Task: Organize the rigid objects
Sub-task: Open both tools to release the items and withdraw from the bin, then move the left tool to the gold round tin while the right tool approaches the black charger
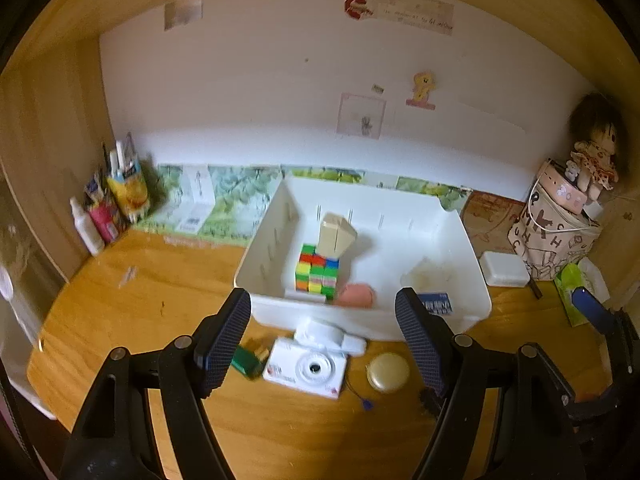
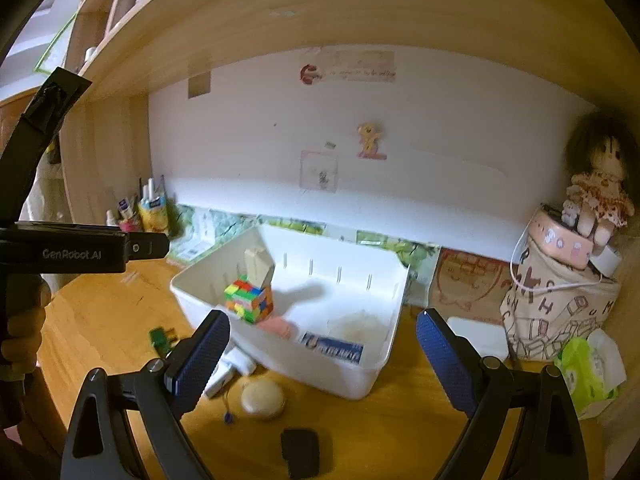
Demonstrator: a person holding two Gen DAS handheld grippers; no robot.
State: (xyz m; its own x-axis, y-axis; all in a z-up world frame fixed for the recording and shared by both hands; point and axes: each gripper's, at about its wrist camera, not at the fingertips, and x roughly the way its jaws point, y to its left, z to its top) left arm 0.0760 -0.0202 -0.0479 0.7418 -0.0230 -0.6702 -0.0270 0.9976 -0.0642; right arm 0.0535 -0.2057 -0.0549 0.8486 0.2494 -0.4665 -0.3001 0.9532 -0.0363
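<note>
A white bin [image 1: 464, 312] [image 2: 352, 380] stands mid-desk and holds a colourful cube [image 1: 317, 274] [image 2: 250, 299], a beige block [image 1: 336, 234] [image 2: 259, 266], a pink item [image 1: 356, 295] [image 2: 280, 326] and a blue booklet [image 1: 438, 303] [image 2: 334, 350]. In front of it lie a white toy camera [image 1: 310, 366] [image 2: 228, 372], a green piece [image 1: 248, 360] [image 2: 162, 338], a round gold case [image 1: 388, 372] [image 2: 262, 398] and a small black block [image 2: 300, 454]. My left gripper [image 1: 322, 316] hangs open above the toy camera. My right gripper [image 2: 322, 340] is open in front of the bin, with nothing between its fingers.
Bottles and pens [image 1: 112, 204] [image 2: 140, 210] crowd the back left corner. A printed bag [image 1: 556, 240] [image 2: 560, 312] with a doll [image 2: 600, 192] stands at the right, beside a white box [image 1: 504, 269] and green tissue pack [image 2: 588, 372]. A shelf overhangs the desk.
</note>
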